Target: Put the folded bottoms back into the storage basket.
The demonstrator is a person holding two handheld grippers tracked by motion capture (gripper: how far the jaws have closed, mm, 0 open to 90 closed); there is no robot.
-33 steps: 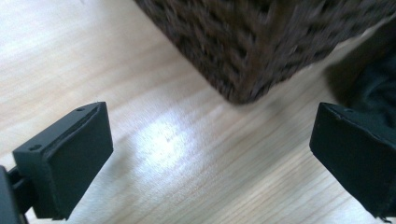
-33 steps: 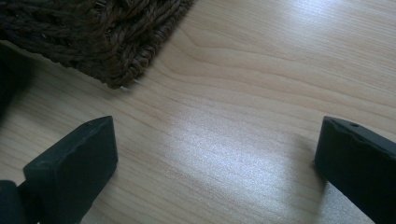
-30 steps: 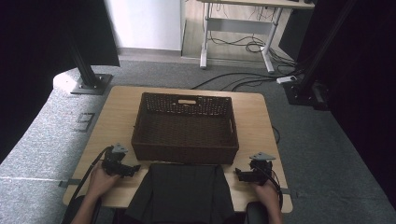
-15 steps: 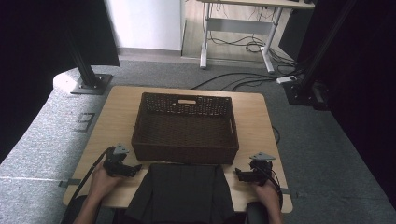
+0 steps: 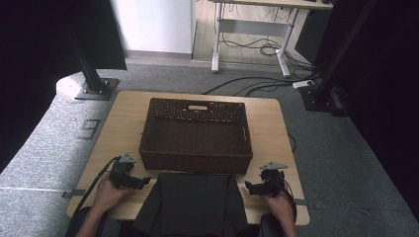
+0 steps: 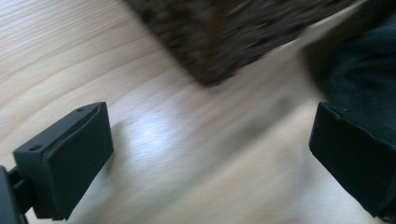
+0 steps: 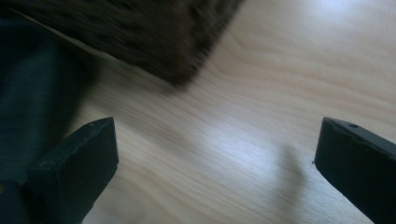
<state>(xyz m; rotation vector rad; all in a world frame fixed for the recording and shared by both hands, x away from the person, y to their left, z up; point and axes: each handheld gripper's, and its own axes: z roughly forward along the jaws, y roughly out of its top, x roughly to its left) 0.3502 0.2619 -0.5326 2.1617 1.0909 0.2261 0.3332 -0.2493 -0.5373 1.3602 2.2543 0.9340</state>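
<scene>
Dark folded cloth (image 5: 192, 202) lies at the bench's (image 5: 123, 118) near edge, just before the empty wicker basket (image 5: 196, 133). Left tongs (image 5: 141, 181) and right tongs (image 5: 248, 186) flank it, spread, holding nothing; nothing looks packed yet.

My left gripper (image 5: 141, 180) sits low at my left side, held in my left hand (image 5: 107, 190), its jaws pointing inward toward my middle. In the left gripper view they stand wide apart with nothing between them. My right gripper (image 5: 249, 186) mirrors it, gripped by my right hand (image 5: 276, 200), jaws spread wide and empty. Both forearms come in from the near edge.
</scene>
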